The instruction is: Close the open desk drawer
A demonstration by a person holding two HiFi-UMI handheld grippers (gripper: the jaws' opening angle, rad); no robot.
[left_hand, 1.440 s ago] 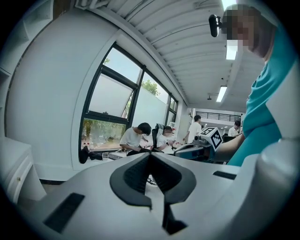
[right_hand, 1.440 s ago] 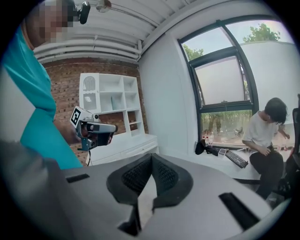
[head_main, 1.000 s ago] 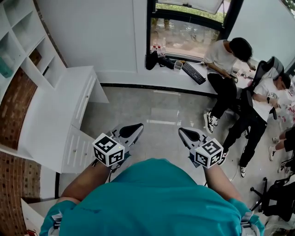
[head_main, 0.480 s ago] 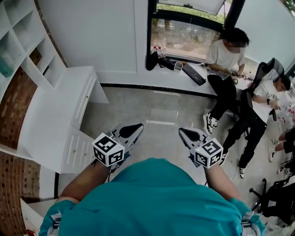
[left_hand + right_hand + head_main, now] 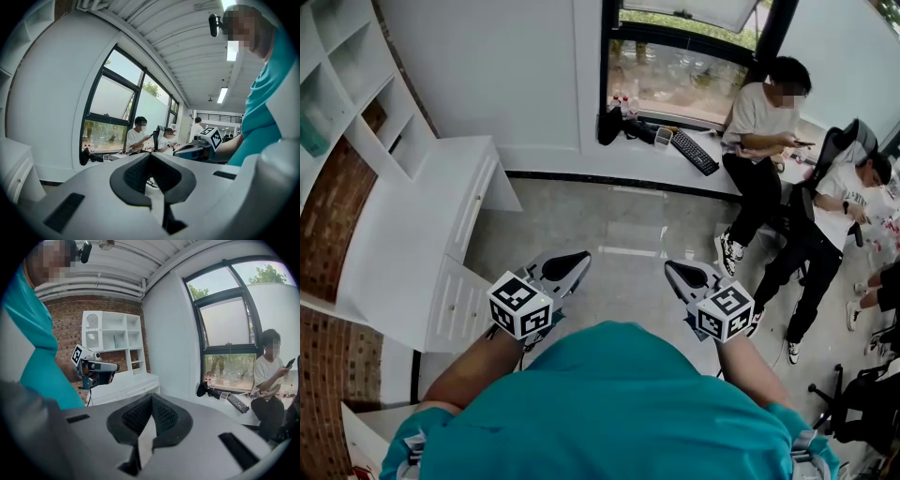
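Two empty grippers (image 5: 574, 262) (image 5: 676, 272), fingers (image 5: 135, 172) together

The white table (image 5: 403, 234) stands at the left edge of the grey tiled floor (image 5: 619, 234) (its drawer (image 5: 455, 302) juts out at the near end). The window ledge (image 5: 572, 157) carries a keyboard (image 5: 694, 150) and a black bag (image 5: 610, 123).

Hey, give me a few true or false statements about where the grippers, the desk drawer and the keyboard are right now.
1. The left gripper and the right gripper both have shut jaws with nothing between them. True.
2. The left gripper touches the drawer. False: its jaws hang over the floor, clear of the drawer.
3. A keyboard lies on the window ledge. True.
4. The desk stands at the person's right. False: it stands at the left.
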